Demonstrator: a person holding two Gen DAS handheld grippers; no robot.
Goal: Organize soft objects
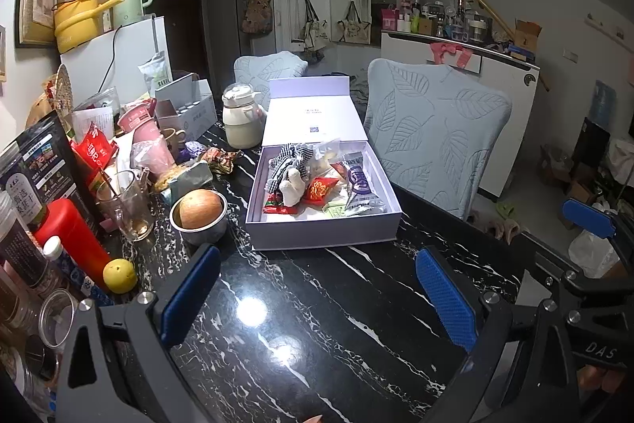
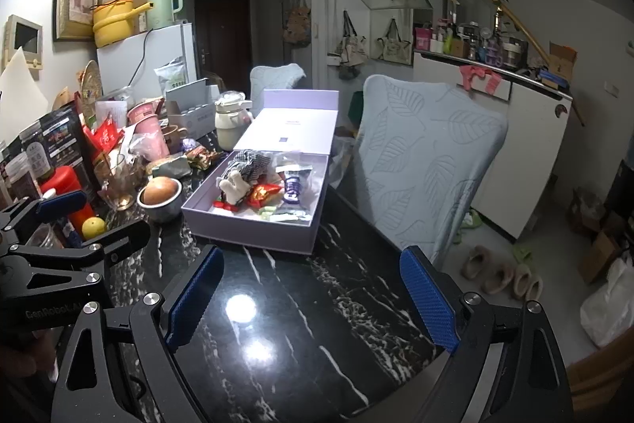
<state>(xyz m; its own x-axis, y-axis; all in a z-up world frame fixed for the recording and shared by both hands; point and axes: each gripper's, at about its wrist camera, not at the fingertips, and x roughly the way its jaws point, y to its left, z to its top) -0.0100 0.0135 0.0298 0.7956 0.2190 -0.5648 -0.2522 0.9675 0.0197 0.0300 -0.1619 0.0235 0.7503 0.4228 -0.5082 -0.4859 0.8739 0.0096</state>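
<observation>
Much clutter [image 1: 130, 161] beside box [image 1: 321, 228].

A lived-in home dining area: cluttered marble table [image 1: 337, 304], covered chairs [image 1: 432, 129], fridge [image 1: 119, 58], probably slippers [image 2: 499, 272].

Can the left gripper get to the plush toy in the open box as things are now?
Probably yes. The left gripper is open and empty, only bare table lies before the box, and the plush toy lies uncovered on top.

Print on the white box [image 1: 317, 221] lid too small to read.
</observation>
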